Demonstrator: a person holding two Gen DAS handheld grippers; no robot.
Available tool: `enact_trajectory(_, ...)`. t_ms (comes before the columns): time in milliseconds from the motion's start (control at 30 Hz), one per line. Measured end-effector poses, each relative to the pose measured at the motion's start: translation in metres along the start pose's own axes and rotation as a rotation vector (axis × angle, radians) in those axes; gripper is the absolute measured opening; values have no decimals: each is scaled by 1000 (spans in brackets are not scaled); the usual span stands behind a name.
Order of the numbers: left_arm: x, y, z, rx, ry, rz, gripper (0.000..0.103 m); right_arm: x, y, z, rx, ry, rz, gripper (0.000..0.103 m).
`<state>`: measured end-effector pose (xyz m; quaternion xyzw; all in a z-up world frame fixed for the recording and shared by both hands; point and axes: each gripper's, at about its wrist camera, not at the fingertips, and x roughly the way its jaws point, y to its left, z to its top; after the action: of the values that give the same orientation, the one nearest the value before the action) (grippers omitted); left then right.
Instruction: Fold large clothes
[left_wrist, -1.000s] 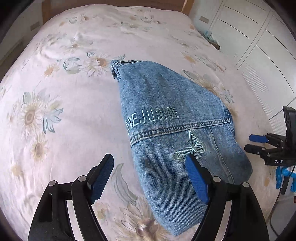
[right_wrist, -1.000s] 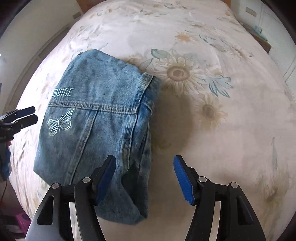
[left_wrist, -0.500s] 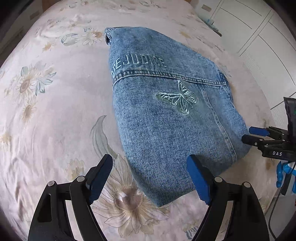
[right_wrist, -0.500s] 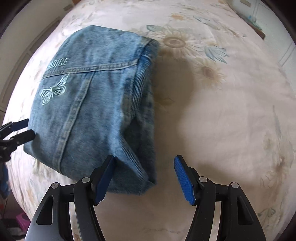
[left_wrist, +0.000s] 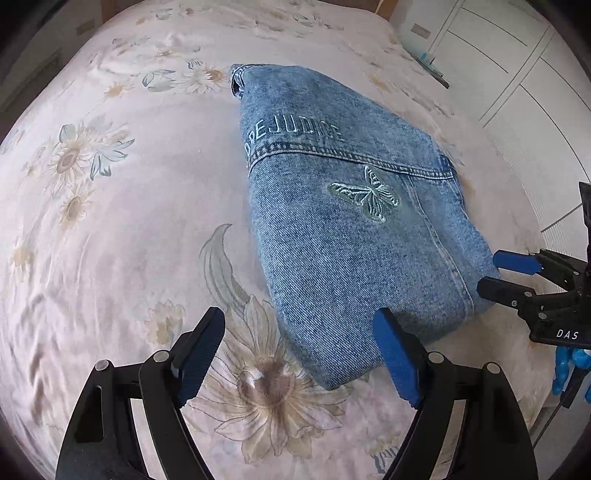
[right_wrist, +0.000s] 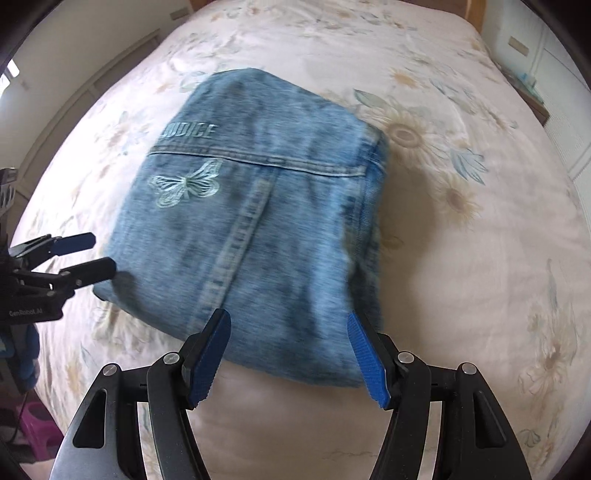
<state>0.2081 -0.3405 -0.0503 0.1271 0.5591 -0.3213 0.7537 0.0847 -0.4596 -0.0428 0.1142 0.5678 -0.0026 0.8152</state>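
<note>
A folded blue denim jacket (left_wrist: 343, 221) with pale lettering and an embroidered butterfly (left_wrist: 367, 197) lies on the floral bedsheet (left_wrist: 110, 221). My left gripper (left_wrist: 301, 360) hovers open above the jacket's near corner, its jaws wide and empty. In the right wrist view the same jacket (right_wrist: 258, 229) fills the middle, and my right gripper (right_wrist: 288, 360) stands open over its near edge, nothing pinched. Each gripper shows in the other's view: the right one (left_wrist: 495, 271) at the jacket's right edge, the left one (right_wrist: 88, 251) at its left edge.
The bed takes up nearly all of both views. White wardrobe doors (left_wrist: 517, 74) stand to the right. A wooden bedside shelf (left_wrist: 424, 62) sits by the bed's far corner. A pink stool (right_wrist: 33, 424) and a dark cable are on the floor at lower left.
Both grippers slid across the bed over the jacket. The right gripper now sits over the jacket's near edge instead of off its right side. Jaws stayed open.
</note>
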Motion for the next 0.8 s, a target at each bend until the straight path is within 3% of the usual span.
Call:
enact_trajectory(200, -3, 4, -2, -5, -3, -1, 78, 20, 12, 4, 6, 29, 9, 67)
enact_trajectory(500, 2, 13, 12, -48, -2, -37, 79, 13, -26, 2, 106, 18, -29, 68)
enact_trajectory(600, 7, 25, 25, -105, -2, -84, 87, 16, -43, 10, 155, 10, -2, 73)
enact_trajectory(800, 37, 46, 55, -160, 53, -180, 87, 44, -70, 24, 251, 58, 123, 78)
